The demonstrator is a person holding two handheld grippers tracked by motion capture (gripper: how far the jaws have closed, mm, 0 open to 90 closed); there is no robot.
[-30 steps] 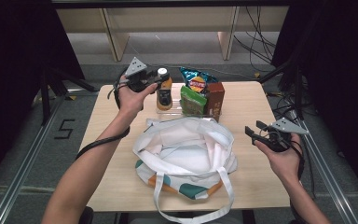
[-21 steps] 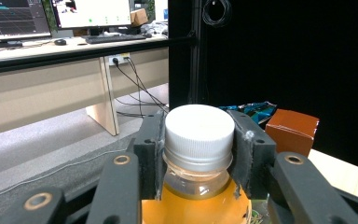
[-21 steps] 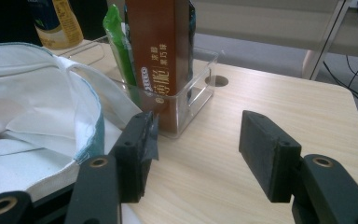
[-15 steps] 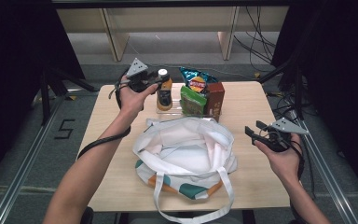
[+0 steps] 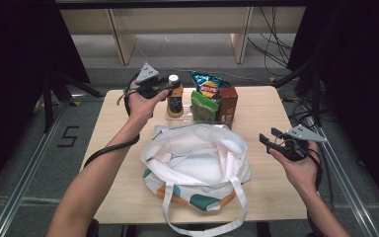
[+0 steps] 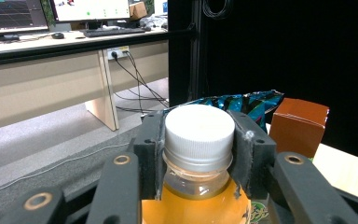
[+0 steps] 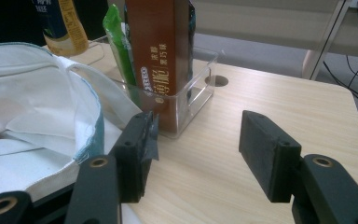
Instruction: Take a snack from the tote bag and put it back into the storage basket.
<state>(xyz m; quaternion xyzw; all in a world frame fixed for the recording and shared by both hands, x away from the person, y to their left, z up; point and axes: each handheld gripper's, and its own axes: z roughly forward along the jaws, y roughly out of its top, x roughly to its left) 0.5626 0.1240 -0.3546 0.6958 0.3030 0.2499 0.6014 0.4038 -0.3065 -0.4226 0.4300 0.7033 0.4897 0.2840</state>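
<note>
The left gripper (image 6: 199, 154) is pinching the bottle (image 5: 174, 98) just under its white cap (image 6: 199, 130), one pad pressing on each side of the neck, while the bottle is standing in the clear tray (image 7: 193, 88) with the brown carton (image 7: 161, 56) beyond the jaws. The right gripper (image 7: 196, 149) is waiting with jaws spread and nothing between them, the white tote bag (image 5: 197, 158) lying beside its near jaw. With so high a grip, the heavy bottle could swing or slip and knock the carton.
</note>
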